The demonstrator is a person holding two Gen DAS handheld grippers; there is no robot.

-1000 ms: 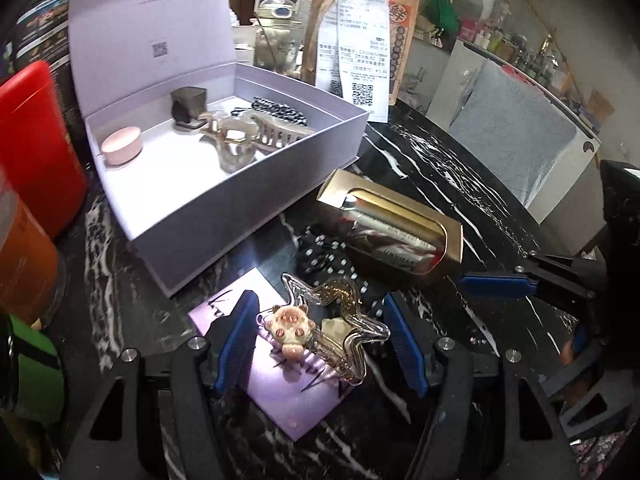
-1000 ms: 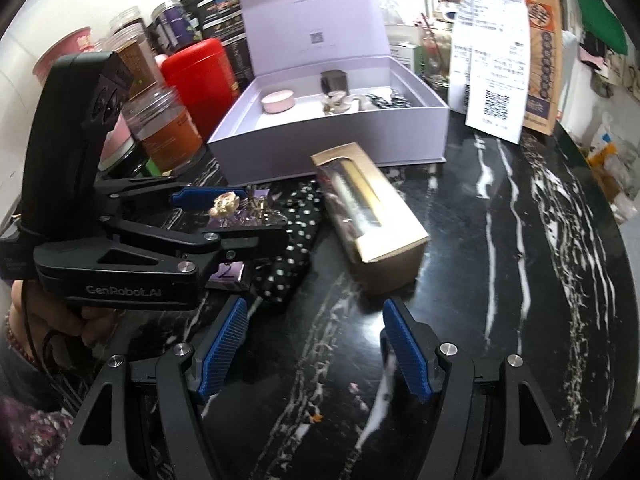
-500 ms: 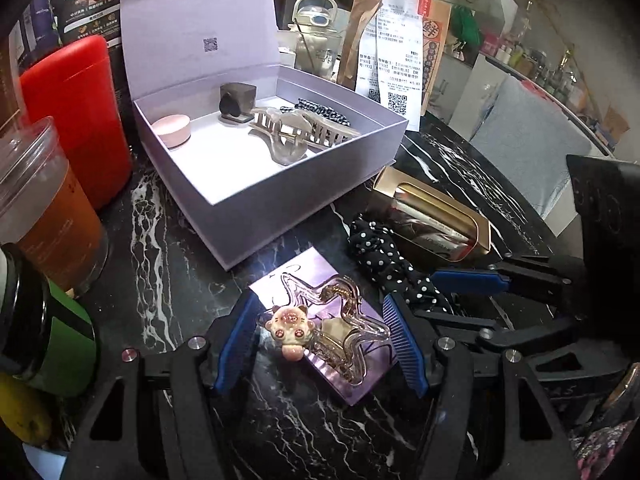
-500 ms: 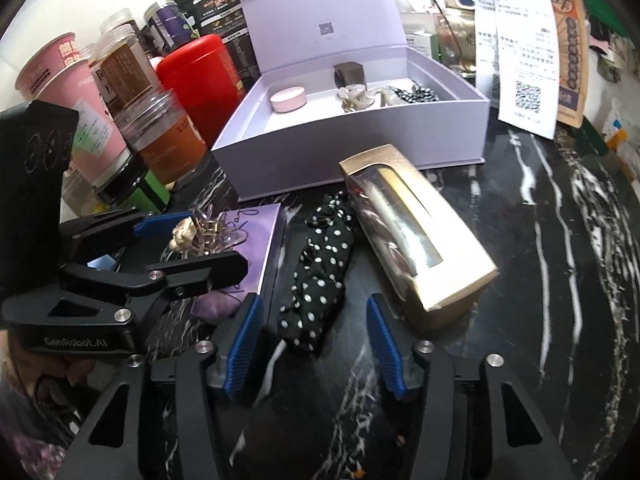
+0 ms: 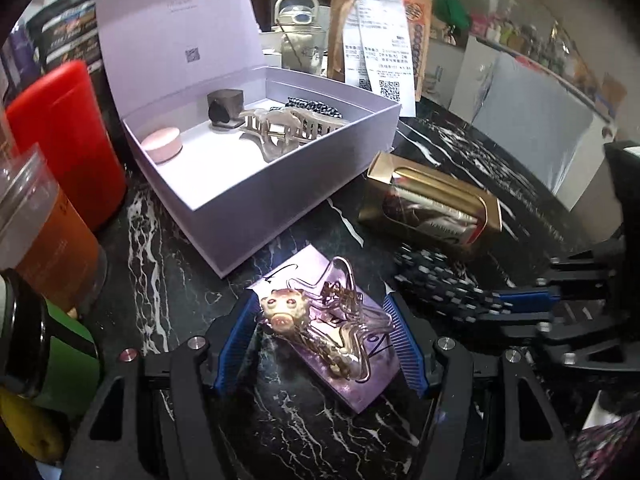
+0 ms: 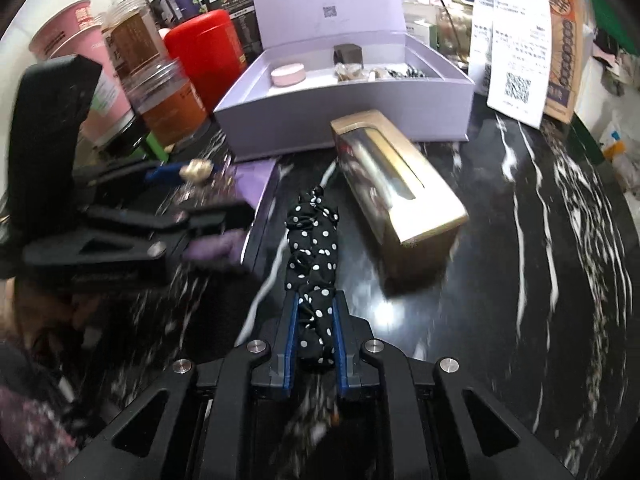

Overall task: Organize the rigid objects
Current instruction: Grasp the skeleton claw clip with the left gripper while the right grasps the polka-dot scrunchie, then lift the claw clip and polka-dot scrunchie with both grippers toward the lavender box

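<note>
My left gripper [image 5: 318,338] is open around a clear star-shaped hair clip with a small pig charm [image 5: 320,320], which lies on a purple card [image 5: 352,376] on the black marble table. My right gripper [image 6: 314,330] is shut on a black polka-dot scrunchie [image 6: 314,240]. An open lilac box [image 5: 256,176] behind holds a pink round case [image 5: 162,146], a dark cube [image 5: 226,106] and a beige claw clip [image 5: 280,130]. A gold box [image 6: 396,196] lies right of the scrunchie.
A red canister [image 5: 60,136], an orange-filled jar [image 5: 44,232] and a green item [image 5: 68,360] stand at the left. A paper bag with a receipt [image 5: 384,40] and a kettle [image 5: 298,36] stand behind the lilac box. The table's right side is bare marble [image 6: 540,240].
My right gripper has closed on the polka-dot scrunchie. My left gripper has stayed open around the star clip, shifting slightly toward it.
</note>
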